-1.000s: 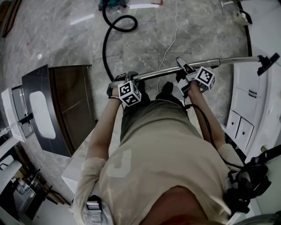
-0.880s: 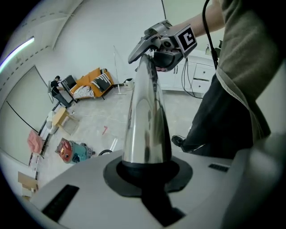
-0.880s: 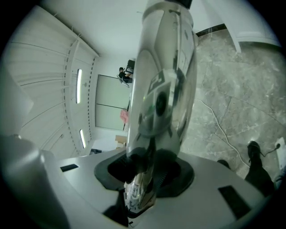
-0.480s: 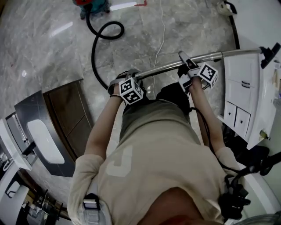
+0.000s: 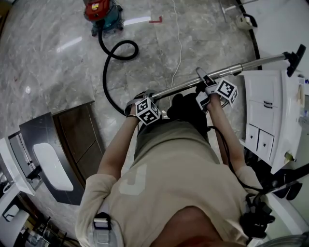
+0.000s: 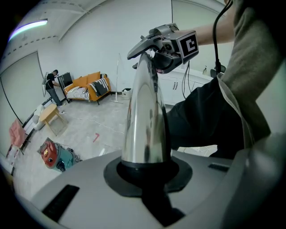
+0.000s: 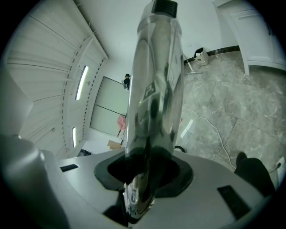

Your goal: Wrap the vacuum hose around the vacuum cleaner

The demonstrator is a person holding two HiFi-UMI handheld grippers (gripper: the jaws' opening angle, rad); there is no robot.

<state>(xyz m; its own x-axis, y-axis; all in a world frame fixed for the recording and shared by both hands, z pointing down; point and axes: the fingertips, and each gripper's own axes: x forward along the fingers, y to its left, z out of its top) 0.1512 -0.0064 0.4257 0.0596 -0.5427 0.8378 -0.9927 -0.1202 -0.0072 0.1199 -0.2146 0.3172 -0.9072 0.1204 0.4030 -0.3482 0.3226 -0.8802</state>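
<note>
The black vacuum hose (image 5: 117, 48) loops over the marble floor (image 5: 53, 62) from the red vacuum cleaner (image 5: 100, 14), well ahead, to the shiny metal wand (image 5: 251, 64), on which the left hand-held gripper (image 5: 140, 96) and the right hand-held gripper (image 5: 203, 78) both have their jaws closed

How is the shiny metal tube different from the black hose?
The metal tube is shiny silver and straight; the black hose is dull and curls in a loop. The metal tube is held up in the air, clamped in the left gripper and the right gripper; the black hose mostly lies on the floor. Both are long, thin parts of the vacuum cleaner.
</note>
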